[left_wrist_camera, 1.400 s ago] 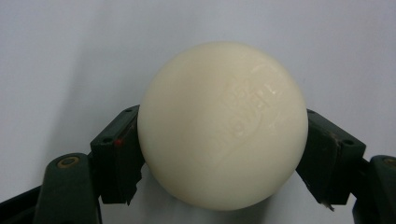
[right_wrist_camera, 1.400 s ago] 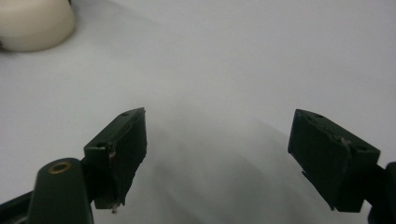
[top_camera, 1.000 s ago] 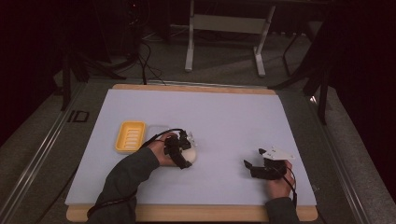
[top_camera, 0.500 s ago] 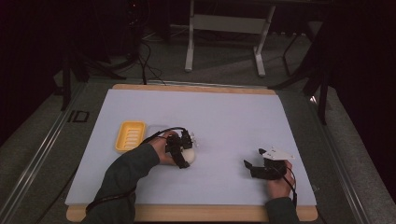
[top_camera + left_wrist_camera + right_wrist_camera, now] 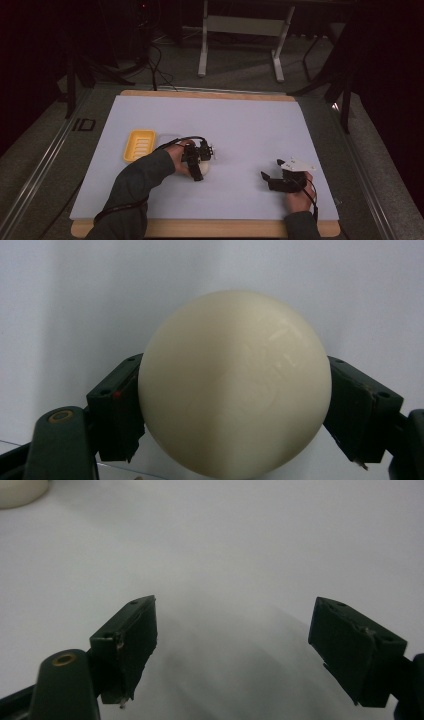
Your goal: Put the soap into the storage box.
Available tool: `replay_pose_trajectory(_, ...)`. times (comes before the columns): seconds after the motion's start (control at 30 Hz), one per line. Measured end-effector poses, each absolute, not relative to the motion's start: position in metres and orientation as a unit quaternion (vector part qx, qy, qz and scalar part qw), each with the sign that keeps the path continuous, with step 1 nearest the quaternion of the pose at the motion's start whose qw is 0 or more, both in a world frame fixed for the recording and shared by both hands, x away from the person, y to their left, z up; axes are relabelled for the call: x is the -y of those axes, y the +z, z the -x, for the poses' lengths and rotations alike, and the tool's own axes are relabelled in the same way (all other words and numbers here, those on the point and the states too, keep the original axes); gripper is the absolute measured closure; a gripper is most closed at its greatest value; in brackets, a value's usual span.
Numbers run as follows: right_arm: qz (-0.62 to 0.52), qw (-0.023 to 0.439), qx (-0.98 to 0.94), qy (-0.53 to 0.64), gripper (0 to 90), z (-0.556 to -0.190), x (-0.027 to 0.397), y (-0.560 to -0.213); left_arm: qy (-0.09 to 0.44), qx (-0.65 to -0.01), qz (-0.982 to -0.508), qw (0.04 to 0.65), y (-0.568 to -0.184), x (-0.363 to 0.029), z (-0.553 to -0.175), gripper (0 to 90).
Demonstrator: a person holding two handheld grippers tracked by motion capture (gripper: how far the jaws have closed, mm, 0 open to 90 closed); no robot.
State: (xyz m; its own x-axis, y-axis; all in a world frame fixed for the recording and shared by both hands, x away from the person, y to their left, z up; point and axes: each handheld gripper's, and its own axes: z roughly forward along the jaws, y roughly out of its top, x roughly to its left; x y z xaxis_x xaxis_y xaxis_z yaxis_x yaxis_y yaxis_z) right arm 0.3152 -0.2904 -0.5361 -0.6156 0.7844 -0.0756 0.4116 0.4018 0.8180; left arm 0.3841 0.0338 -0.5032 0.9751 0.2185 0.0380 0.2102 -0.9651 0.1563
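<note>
A smooth cream ball [image 5: 235, 385] rests on the white table sheet [image 5: 240, 130], between the jaws of my left gripper [image 5: 234, 400]. Those jaws have just been opening; the pads [image 5: 125, 410] stand close beside the ball's sides without squeezing it. From above, the left gripper [image 5: 201, 164] points down over the ball [image 5: 204, 170], left of the table's middle. My right gripper [image 5: 266, 179] lies near the front right, open, with only bare sheet between its jaws [image 5: 232, 640]. The cream ball [image 5: 20, 490] peeks in at that view's top left corner.
A yellow ribbed dish [image 5: 139, 145] sits on the sheet just left of the left hand. The wooden table edge [image 5: 200, 227] runs along the front. A metal stand [image 5: 240, 30] and cables lie on the floor beyond the table.
The left hand and gripper shifted slightly toward the front over the ball. The right gripper kept still.
</note>
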Motion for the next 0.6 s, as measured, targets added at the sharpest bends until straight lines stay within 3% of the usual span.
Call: replay_pose_trajectory(0.6,-0.372,0.233,-0.805,0.399,19.1,-0.3152,0.2899,-0.5362,0.014,-0.102,-0.993,0.049,-0.5022,-0.0262,-0.3888,24.1)
